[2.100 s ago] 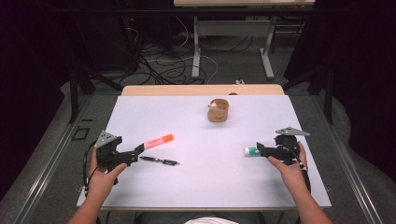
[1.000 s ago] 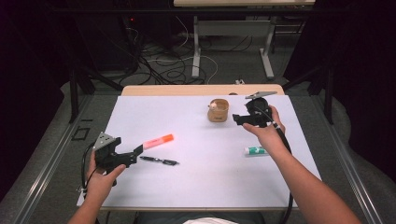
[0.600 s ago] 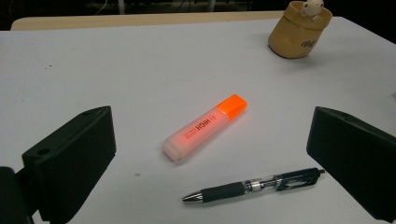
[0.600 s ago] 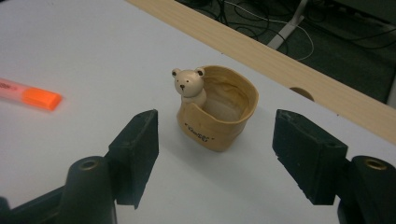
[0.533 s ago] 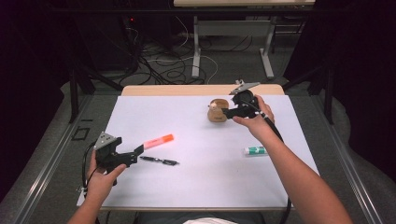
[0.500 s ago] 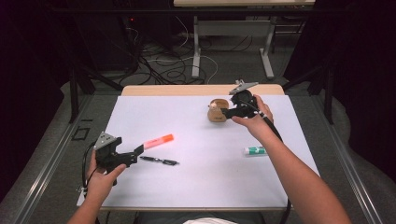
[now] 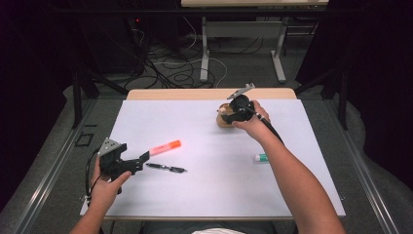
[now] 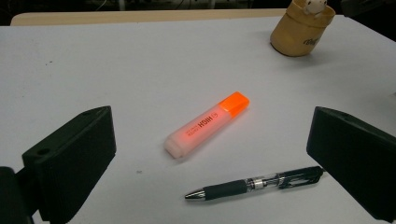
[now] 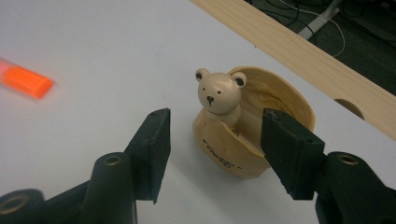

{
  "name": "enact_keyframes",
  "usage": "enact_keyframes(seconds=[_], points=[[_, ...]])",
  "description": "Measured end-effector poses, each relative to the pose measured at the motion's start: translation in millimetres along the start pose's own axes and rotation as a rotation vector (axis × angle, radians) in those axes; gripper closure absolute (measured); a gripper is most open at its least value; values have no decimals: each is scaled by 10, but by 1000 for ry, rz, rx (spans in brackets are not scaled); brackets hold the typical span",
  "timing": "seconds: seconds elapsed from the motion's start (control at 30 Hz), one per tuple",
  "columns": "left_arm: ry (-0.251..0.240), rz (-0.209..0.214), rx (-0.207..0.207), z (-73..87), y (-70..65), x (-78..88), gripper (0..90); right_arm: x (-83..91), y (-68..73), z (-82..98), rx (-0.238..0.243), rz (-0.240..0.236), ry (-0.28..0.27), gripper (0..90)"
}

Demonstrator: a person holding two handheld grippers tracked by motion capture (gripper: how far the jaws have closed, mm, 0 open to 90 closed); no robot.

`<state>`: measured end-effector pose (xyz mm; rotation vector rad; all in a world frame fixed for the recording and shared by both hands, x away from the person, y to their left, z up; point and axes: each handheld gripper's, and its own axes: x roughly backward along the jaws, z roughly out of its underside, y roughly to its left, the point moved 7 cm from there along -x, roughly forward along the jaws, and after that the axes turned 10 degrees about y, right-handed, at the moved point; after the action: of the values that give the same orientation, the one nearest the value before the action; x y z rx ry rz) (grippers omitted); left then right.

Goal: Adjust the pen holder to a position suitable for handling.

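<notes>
The table [image 7: 204, 204] has a white top with a light wood strip [image 7: 195, 93] along the far edge. The floor [image 7: 53, 165] is grey. Far back, cables [image 7: 170, 68] lie near grey table legs [image 7: 203, 58]. The room is dark.

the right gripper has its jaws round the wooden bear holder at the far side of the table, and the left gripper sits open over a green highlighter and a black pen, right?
Not quite: the highlighter is orange, not green, as the left gripper view shows. The rest holds: the right gripper has its jaws either side of the round wooden bear holder, closing in but not yet pressing, and the left gripper sits open over the highlighter and the black pen.
</notes>
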<state>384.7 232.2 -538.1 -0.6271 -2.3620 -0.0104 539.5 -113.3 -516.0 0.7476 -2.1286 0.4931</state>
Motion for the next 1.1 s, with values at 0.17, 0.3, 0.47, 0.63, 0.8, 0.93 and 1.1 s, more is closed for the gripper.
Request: enact_keyframes(seconds=[0.17,0.3,0.47,0.63,0.8,0.93,1.1], points=[[7,-2,8,14,19,-9,19,-126,-40,-11,10,34,-5,436],[9,-3,6,18,17,-8,19,-213,-61,-24,20,39,-3,441],[12,1,5,21,2,-11,19,-316,-46,-18,15,19,6,442],[15,6,11,30,17,-20,19,-424,-46,-10,38,13,12,443],[21,7,14,35,19,-22,19,-479,-60,20,36,23,41,459],[21,6,18,38,21,-25,19,-503,-46,5,54,8,34,487],[26,4,21,46,24,-28,19,-537,-43,-14,70,1,21,508]])
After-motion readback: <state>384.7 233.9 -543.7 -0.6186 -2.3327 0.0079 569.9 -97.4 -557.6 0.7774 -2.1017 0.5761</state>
